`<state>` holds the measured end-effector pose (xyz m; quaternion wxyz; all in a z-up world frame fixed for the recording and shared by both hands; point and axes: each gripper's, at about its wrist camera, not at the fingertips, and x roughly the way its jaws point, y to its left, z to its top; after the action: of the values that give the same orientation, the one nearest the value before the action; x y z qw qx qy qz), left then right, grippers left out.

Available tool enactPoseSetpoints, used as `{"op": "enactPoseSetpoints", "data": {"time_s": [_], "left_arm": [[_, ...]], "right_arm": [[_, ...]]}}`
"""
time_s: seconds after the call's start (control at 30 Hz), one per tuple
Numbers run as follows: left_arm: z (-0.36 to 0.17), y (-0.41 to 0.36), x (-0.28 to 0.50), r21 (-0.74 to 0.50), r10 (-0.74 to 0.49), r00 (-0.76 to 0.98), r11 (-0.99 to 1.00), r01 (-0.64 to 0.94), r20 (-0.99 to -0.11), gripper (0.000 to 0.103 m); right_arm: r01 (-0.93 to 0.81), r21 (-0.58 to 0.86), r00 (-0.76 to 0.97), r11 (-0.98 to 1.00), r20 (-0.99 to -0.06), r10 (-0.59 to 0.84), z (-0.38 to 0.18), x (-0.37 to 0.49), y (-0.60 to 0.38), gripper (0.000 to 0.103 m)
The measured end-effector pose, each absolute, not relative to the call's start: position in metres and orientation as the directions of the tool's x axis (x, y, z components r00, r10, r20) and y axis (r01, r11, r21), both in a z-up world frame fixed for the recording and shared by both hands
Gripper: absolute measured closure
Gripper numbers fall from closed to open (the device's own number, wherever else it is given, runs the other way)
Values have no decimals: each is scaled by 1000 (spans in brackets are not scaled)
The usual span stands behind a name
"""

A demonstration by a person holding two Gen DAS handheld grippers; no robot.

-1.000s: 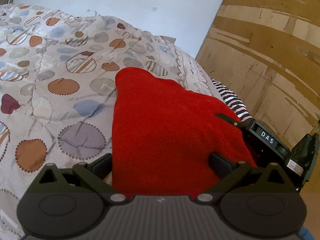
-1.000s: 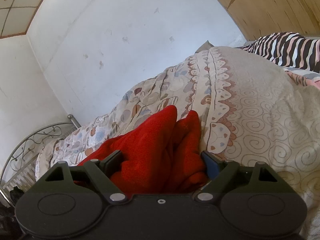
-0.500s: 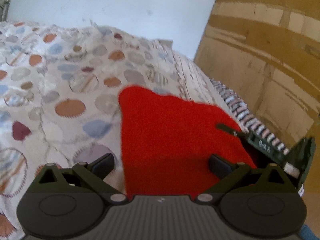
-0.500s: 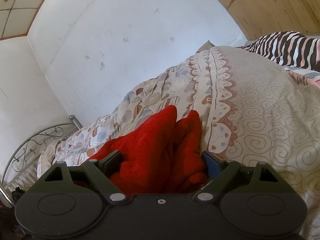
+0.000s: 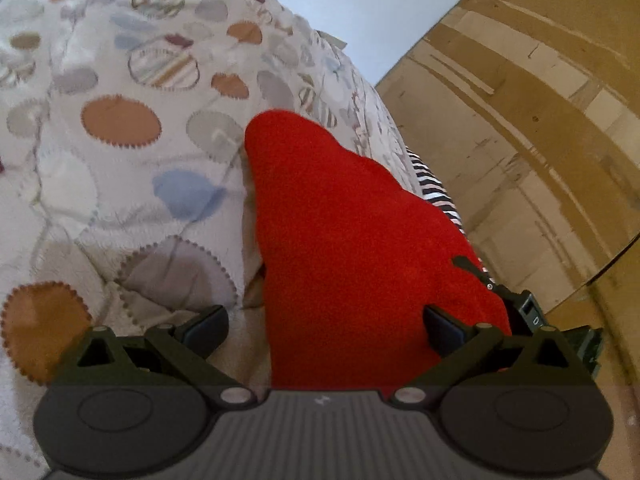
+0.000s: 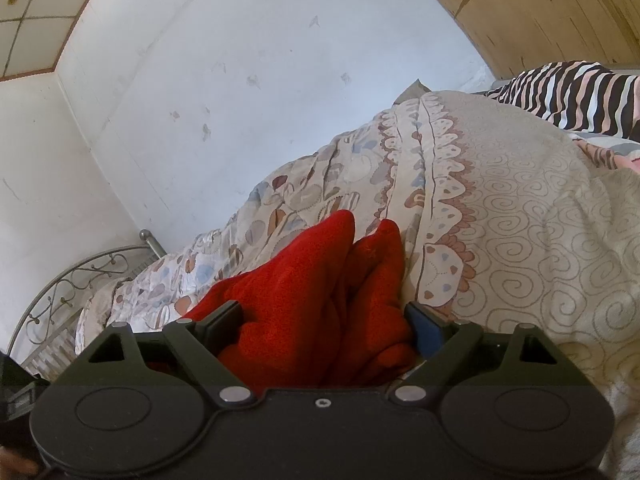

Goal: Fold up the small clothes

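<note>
The bed [image 5: 120,200] fills both views under a quilt [image 6: 520,220] printed with coloured circles on one side and swirls on the other. A striped cloth [image 6: 568,92] lies at the far edge of the quilt, by the wooden wall. The red garment [image 5: 352,240] lies on the quilt, a thick, fuzzy knit piled in soft folds. It looks light and limp, likely to sag and slip out of shape when lifted, so an edge or corner would give the surest hold, not the bulky middle. The right tool [image 6: 324,320] has its jaws wide apart with bunched red folds between them; whether they press the cloth I cannot tell. The left tool [image 5: 324,324] also stands wide, the garment lying between its jaws and touching only the right one.
</note>
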<state>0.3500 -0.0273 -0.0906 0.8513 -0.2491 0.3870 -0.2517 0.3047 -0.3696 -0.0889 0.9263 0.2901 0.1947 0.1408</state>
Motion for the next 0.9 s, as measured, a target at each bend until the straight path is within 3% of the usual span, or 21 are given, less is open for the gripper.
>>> {"op": "enactPoseSetpoints", "data": {"time_s": [0.73, 0.9], "left_arm": [[-95, -33, 376, -640, -690, 473, 710, 294, -548, 0], [-93, -39, 373, -626, -674, 491, 724, 291, -551, 0]], "right_arm": [[-153, 575, 872, 804, -304, 384, -88, 310, -366, 10], [-136, 563, 857, 815, -347, 382, -83, 313, -364, 17]]}}
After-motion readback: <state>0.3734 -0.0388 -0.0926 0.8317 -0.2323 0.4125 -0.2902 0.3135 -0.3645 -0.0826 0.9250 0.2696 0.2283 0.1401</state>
